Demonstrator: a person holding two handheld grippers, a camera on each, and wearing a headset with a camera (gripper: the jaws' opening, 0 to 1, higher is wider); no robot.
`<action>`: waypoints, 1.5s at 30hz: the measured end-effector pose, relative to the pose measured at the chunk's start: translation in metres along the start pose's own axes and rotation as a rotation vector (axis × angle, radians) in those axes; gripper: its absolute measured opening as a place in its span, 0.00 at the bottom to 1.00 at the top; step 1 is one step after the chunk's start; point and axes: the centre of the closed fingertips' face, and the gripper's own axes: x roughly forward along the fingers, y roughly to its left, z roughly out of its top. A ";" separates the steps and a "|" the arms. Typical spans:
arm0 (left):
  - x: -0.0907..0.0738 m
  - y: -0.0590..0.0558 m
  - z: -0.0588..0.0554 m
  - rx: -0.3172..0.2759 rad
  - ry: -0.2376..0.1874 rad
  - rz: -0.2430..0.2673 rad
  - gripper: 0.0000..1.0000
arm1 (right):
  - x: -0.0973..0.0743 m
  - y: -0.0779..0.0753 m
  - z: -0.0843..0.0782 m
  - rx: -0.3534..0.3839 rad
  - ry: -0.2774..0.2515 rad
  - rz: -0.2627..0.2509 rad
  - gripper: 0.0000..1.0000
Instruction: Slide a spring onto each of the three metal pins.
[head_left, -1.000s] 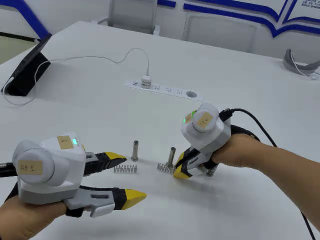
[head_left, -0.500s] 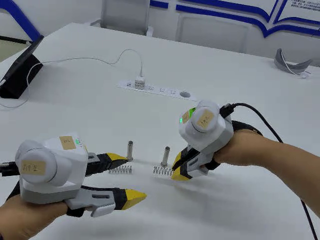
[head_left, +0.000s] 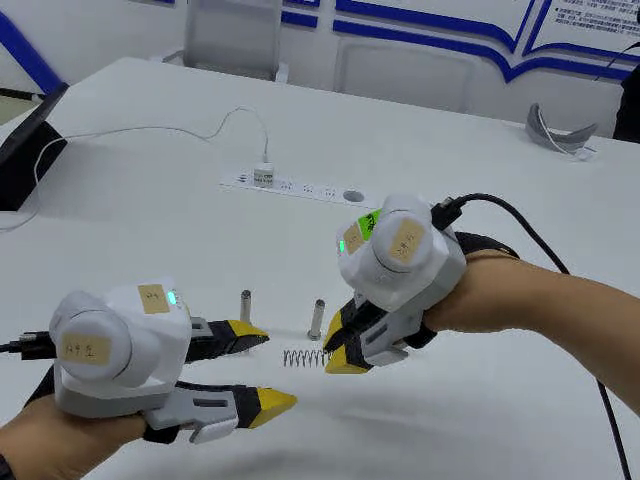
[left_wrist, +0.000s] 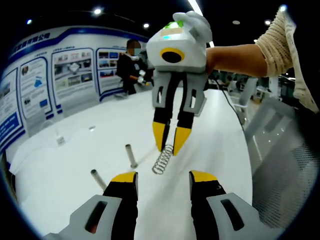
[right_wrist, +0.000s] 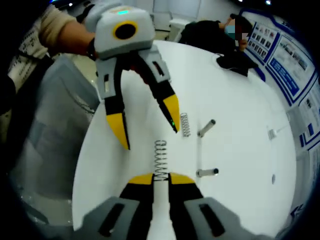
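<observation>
Right gripper (head_left: 338, 352) has its yellow-tipped jaws pressed together on one end of a thin coiled wire spring (head_left: 303, 357), with the rest of the coil sticking out ahead of the tips. A short smooth round metal pin (head_left: 317, 320) stands upright just beyond those tips, on the matte white table (head_left: 480, 400). Left gripper (head_left: 262, 367) has its jaws spread wide, with a second pin (head_left: 245, 305) just past its farther tip. The right gripper view adds a second spring (right_wrist: 185, 124) lying flat just beside one left-gripper tip, and the left gripper view catches the pinched spring slanting down from the closed tips.
</observation>
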 end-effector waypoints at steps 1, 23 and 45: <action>0.000 -0.001 0.000 0.004 0.000 -0.003 0.40 | 0.000 0.001 0.001 -0.007 0.002 0.003 0.12; 0.006 -0.017 0.005 0.108 0.014 -0.064 0.12 | -0.013 0.020 0.019 -0.094 0.026 0.047 0.12; 0.008 -0.019 0.010 0.118 0.004 -0.063 0.11 | -0.032 0.025 0.058 -0.146 -0.069 0.017 0.12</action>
